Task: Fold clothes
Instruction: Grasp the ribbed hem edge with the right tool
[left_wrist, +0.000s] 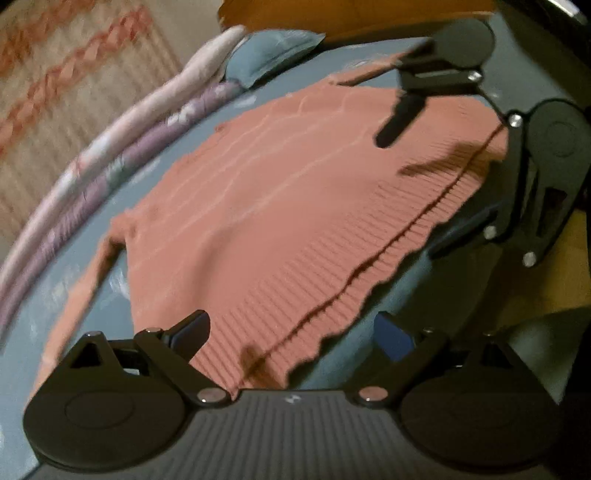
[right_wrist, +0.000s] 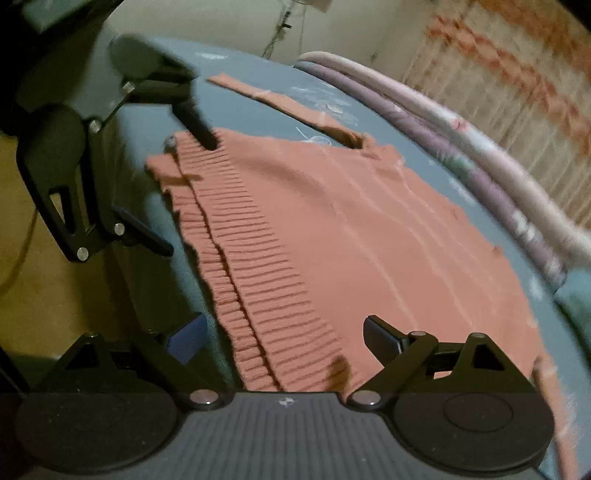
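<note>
A salmon-pink knitted sweater (left_wrist: 280, 192) lies flat on a blue-grey bed sheet (left_wrist: 110, 295), its ribbed hem (right_wrist: 251, 266) at the bed's near edge. One sleeve (right_wrist: 280, 99) stretches out to the far left in the right wrist view. My left gripper (left_wrist: 291, 332) stands open with one corner of the hem lying between its fingers. My right gripper (right_wrist: 284, 336) is open too, astride the other end of the hem. Each gripper shows in the other's view: the right gripper (left_wrist: 410, 195) and the left gripper (right_wrist: 188, 197), one finger over the fabric and one below the bed's edge.
A rolled pink and purple quilt (left_wrist: 122, 155) runs along the far side of the bed, with a blue pillow (left_wrist: 269, 55) at its end. A patterned curtain (right_wrist: 517, 92) hangs behind. Yellowish floor (right_wrist: 44, 288) lies below the bed's near edge.
</note>
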